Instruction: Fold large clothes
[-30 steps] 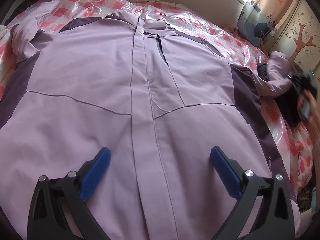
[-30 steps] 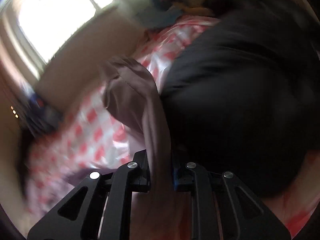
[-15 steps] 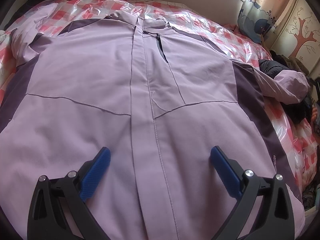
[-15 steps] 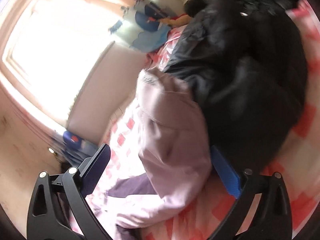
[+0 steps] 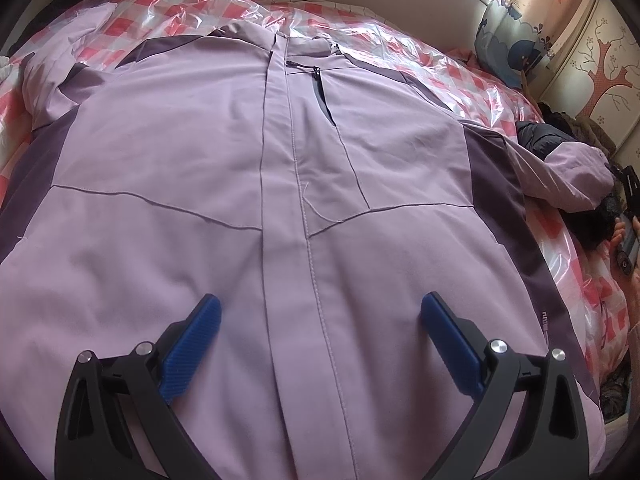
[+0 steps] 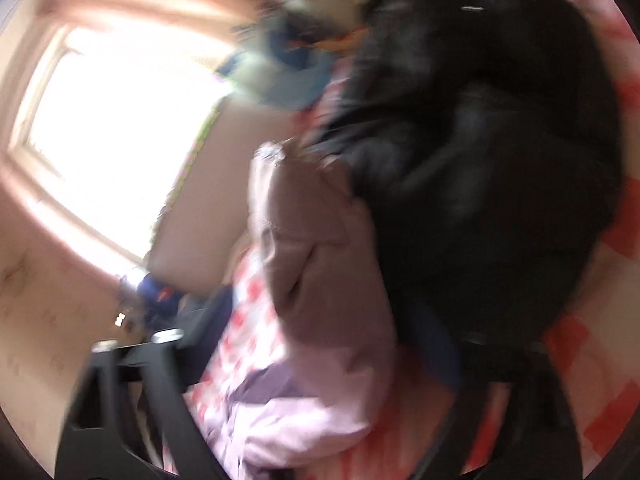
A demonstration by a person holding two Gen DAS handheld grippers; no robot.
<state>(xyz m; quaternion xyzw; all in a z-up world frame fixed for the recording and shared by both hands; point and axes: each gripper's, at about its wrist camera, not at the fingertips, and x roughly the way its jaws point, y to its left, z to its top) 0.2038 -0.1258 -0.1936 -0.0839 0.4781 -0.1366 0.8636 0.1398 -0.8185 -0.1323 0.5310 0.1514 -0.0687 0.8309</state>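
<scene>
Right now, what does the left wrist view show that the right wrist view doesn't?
Only the left wrist view: the lilac jacket's whole front, spread flat with its chest pocket zip, and the left gripper open over it.

Only the right wrist view: the bright window and, though blurred, the right gripper, jaws just opened, straddling the sleeve.

Both: the jacket's sleeve lying against the black garment on the checked bed cover.

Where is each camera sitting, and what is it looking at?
Left wrist: sits on the left gripper, looks down over the lilac jacket spread flat; its open blue fingers show.
Right wrist: sits on the right gripper, blurred, faces the jacket's sleeve beside a black garment and the window; its open fingers show.
Shared: the sleeve, black garment and checked bed cover.
</scene>
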